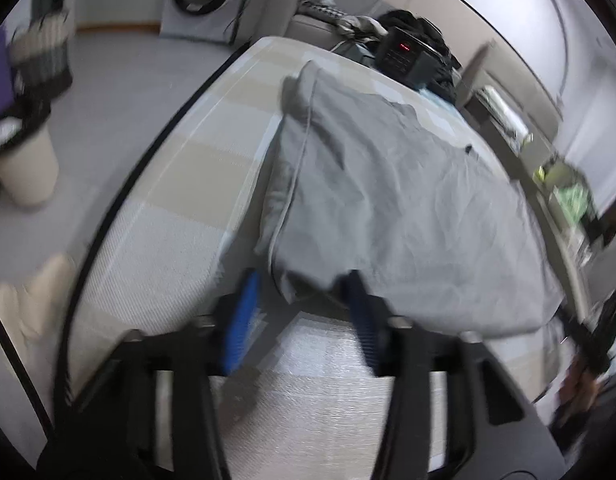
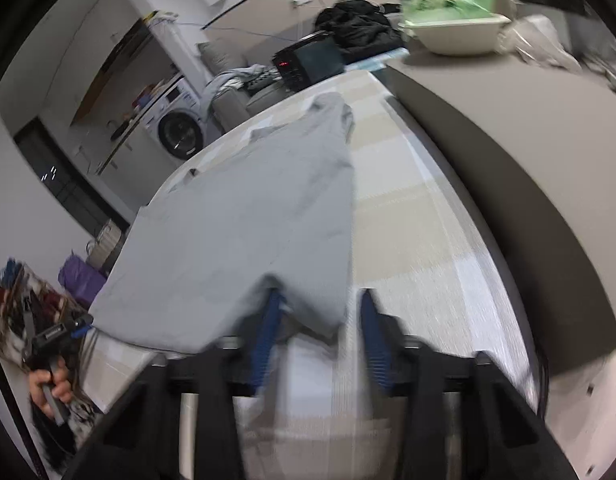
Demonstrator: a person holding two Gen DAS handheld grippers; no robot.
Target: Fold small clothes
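Note:
A grey garment [image 1: 388, 200] lies spread flat on a table with a checked beige and white cloth [image 1: 180, 240]. In the left wrist view my left gripper [image 1: 304, 284] is open, its blue-padded fingers on either side of the garment's near left corner, which lies between them. In the right wrist view the same garment [image 2: 248, 216] reaches toward me, and my right gripper [image 2: 320, 300] is open with the near right corner of the garment between its fingers. The frames are blurred by motion.
A black box with a red display [image 1: 404, 52] and dark clothes [image 2: 356, 28] sit at the table's far end. A grey counter [image 2: 508, 140] runs along the right with a basin [image 2: 456, 32]. A washing machine [image 2: 180, 128] stands behind on the left.

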